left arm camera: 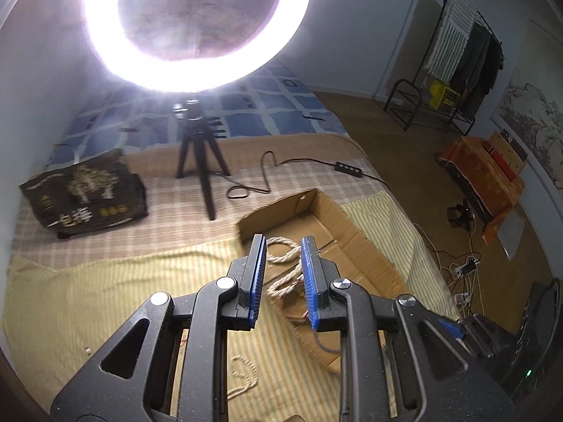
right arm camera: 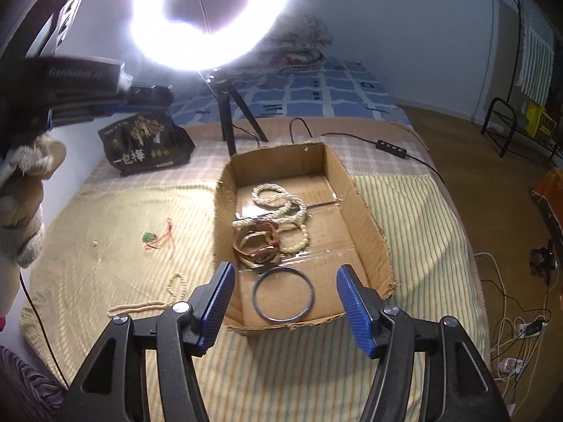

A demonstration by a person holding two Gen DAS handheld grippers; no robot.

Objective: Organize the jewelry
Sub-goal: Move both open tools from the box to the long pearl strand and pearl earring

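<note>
Mostly done: cardboard box (right arm camera: 366, 232) on bed holds bead strands (right arm camera: 281, 200), leather watch (right arm camera: 260, 249), dark bangle (right arm camera: 283, 295). Left outside on blanket: green pendant (right arm camera: 149, 236), bead necklace (right arm camera: 147, 304). Right claw (right arm camera: 284, 302) wide open, empty, above bangle. Left claw (left arm camera: 281, 277) part open over box, gripping nothing.

Bangle (right arm camera: 283, 294), beads (right arm camera: 279, 201) in box (right arm camera: 369, 221)

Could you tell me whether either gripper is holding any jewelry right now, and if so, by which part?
Nothing is held. The left gripper and the right gripper are both open above the cardboard box, with nothing between their fingers.
</note>
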